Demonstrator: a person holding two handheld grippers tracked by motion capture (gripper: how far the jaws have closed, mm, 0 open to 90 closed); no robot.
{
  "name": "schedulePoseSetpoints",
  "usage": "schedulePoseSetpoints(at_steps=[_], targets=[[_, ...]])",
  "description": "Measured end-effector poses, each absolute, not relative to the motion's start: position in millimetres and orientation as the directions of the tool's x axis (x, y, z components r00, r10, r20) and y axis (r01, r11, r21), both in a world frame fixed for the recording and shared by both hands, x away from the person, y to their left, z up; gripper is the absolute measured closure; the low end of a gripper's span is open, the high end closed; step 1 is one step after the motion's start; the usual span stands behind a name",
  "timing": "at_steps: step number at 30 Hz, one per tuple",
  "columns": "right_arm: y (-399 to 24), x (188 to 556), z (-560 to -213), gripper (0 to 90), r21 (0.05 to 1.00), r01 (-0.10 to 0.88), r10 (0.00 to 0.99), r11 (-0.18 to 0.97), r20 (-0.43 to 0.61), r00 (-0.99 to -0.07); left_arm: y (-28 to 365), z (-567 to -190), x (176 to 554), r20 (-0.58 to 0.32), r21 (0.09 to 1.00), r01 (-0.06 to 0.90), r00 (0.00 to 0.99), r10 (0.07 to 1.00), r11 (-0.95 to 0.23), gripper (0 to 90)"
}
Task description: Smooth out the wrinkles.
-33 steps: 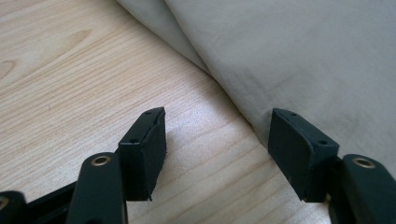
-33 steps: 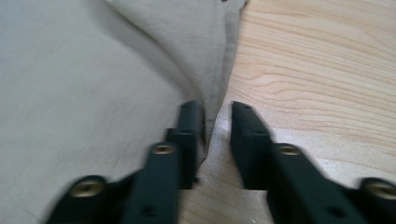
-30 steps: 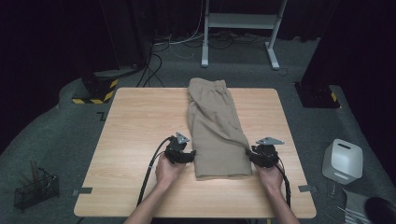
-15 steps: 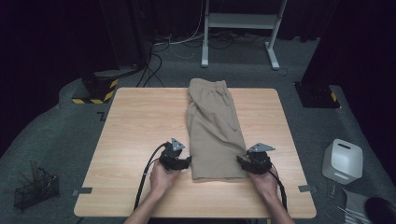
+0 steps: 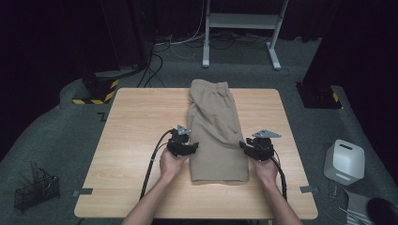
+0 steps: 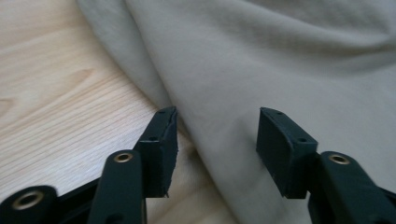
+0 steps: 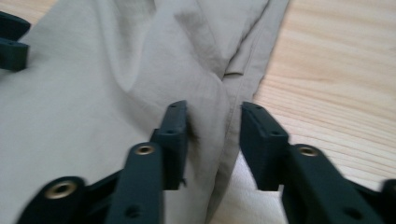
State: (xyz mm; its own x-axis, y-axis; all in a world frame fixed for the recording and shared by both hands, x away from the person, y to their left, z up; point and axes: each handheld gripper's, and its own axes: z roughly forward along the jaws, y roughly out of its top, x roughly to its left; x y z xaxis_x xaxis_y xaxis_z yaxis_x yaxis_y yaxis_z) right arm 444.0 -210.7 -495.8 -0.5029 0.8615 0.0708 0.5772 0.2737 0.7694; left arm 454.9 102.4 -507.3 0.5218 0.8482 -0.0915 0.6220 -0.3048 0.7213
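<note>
Both hands slid up beside the shorts [image 5: 216, 136]. Left gripper [image 5: 184, 146] and right gripper [image 5: 256, 148] have been closing, not pinching yet. Soft, floppy cloth; grab the edges.

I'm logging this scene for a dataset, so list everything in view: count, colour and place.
shorts: one pair, tan, folded lengthwise along the middle of the table
table: one, light wood, centre
white box: one, floor at right
wire basket: one, black, floor at lower left
metal frame: one, white, floor beyond the table
cables: several, black and white, floor behind the table
left gripper: one, black, jaws apart astride the shorts' left edge, just been closing
right gripper: one, black, jaws apart astride the right edge, just been closing
hands: two, near edge
</note>
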Motion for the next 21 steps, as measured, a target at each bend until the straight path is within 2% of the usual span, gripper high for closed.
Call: schedulePoseSetpoints(at_steps=[2, 4, 6, 7, 8, 10, 19, 21], targets=[[-206, 453, -506, 74.2, 0.726, 0.608, 0.850, 0.322, 0.061, -0.523, 97, -513, 458, -0.078, 0.707, 0.624, 0.536, 0.840, -0.333, 56.7], [-203, 454, -514, 79.2, 0.697, 0.623, 0.842, 0.354, 0.051, -0.536, 96, -513, 458, -0.073, 0.704, 0.619, 0.550, 0.832, -0.348, 62.2], [-201, 451, -516, 83.0, 0.703, 0.606, 0.838, 0.371, 0.027, -0.544, 96, -513, 457, -0.060, 0.703, 0.612, 0.559, 0.827, -0.363, 69.9], [-201, 451, -516, 83.0, 0.703, 0.606, 0.838, 0.371, 0.027, -0.544, 97, -512, 457, -0.054, 0.700, 0.610, 0.565, 0.823, -0.372, 69.9], [-200, 447, -516, 84.7, 0.699, 0.604, 0.832, 0.383, 0.023, -0.554, 97, -512, 456, -0.052, 0.694, 0.611, 0.570, 0.820, -0.380, 77.2], [-196, 440, -515, 85.4, 0.690, 0.588, 0.818, 0.423, -0.011, -0.575, 101, -513, 448, -0.041, 0.691, 0.600, 0.591, 0.806, -0.404, 82.0], [-191, 392, -518, 85.9, 0.709, 0.526, 0.758, 0.470, -0.018, -0.652, 124, -514, 401, -0.089, 0.698, 0.595, 0.624, 0.776, -0.399, 85.2], [-191, 387, -517, 82.9, 0.707, 0.532, 0.744, 0.465, 0.014, -0.669, 127, -514, 397, -0.097, 0.696, 0.598, 0.626, 0.774, -0.397, 84.2]])
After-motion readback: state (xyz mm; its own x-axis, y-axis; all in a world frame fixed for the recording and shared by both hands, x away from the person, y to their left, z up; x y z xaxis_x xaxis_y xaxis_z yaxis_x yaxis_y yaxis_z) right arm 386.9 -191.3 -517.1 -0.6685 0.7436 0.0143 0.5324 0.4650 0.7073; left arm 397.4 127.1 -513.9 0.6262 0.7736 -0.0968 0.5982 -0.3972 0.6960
